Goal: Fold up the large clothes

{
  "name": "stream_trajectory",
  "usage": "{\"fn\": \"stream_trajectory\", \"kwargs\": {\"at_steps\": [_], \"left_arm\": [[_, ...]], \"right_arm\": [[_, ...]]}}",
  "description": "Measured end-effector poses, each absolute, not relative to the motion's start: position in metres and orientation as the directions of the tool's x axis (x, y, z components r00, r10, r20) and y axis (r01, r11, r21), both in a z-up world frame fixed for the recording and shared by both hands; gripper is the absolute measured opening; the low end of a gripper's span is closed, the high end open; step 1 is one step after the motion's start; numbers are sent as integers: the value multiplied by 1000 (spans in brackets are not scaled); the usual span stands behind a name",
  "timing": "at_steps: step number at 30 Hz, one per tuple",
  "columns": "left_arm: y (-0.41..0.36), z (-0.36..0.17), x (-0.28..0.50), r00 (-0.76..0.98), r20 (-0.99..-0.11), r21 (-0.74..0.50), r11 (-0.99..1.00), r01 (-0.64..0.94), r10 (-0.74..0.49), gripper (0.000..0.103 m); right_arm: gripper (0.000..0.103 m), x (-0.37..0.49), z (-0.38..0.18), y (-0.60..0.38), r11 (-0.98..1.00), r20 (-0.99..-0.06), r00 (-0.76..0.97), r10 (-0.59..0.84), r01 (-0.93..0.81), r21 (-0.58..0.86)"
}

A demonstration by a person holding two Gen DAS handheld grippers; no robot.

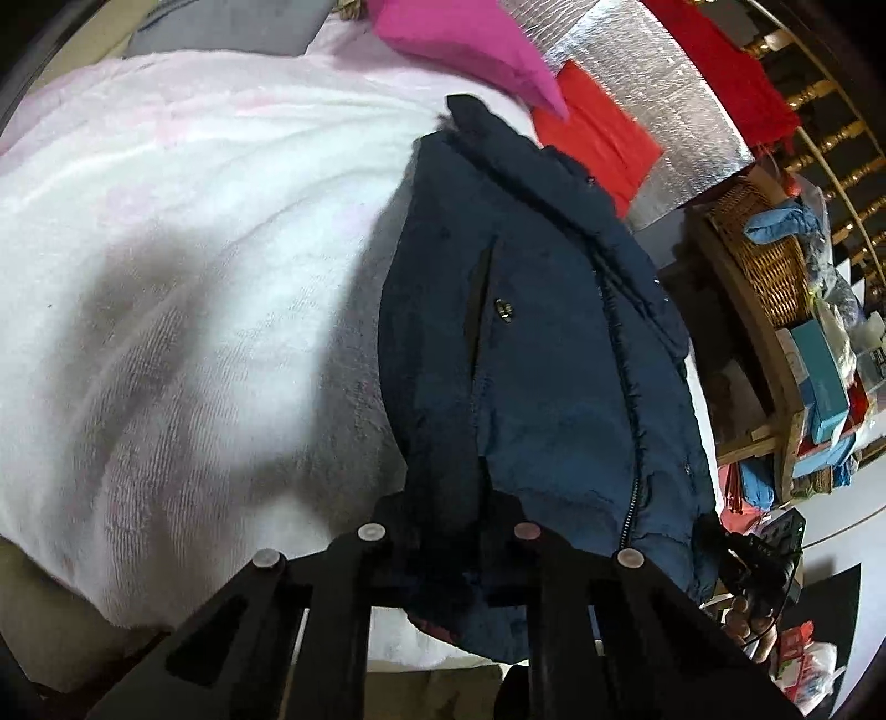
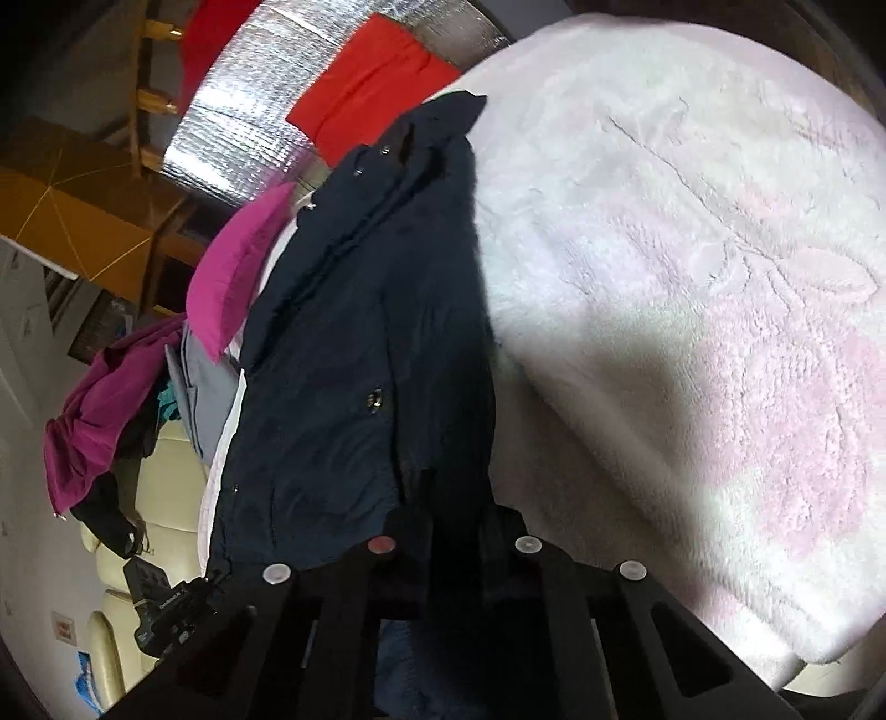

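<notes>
Both claws were clenched on the jacket [image 1: 542, 343]: the left gripper [image 1: 448, 520] and right gripper [image 2: 451, 526] pinched its near hem. It lay on the blanket [image 1: 194, 249], pink cloth [image 1: 470, 39] and red cloth [image 1: 598, 144] beyond, a basket [image 1: 764, 260] alongside, seemingly on a shelf.

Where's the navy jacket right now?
The navy jacket lies on the white fluffy blanket, its near hem pinched by both tongs, below the red cloth.

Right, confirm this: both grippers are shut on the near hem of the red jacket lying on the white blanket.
Wrong colour. The jacket is dark navy, not red, as both wrist views show. The rest holds: the left gripper and right gripper are each shut on its near hem, and it lies on the white blanket.
</notes>
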State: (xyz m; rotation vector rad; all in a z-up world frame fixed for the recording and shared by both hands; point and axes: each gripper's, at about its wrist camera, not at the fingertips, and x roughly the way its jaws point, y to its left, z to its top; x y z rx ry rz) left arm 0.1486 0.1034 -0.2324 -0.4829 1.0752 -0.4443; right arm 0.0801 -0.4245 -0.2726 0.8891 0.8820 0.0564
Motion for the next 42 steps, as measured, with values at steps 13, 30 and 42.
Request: {"fn": "stream_trajectory", "kwargs": {"at_steps": [13,30,42], "left_arm": [[75,-242,113,316,-822,-429,880,205,-475,28],[71,-244,137,278,-744,-566,795,221,-607,21],[61,-248,136,249,-770,-539,807,241,-588,24]], "right_arm": [[16,34,-277,-450,574,-649,605,461,354,738],[17,48,-277,-420,670,-705,518,485,298,680],[28,64,-277,-400,744,-757,460,464,261,615]]}}
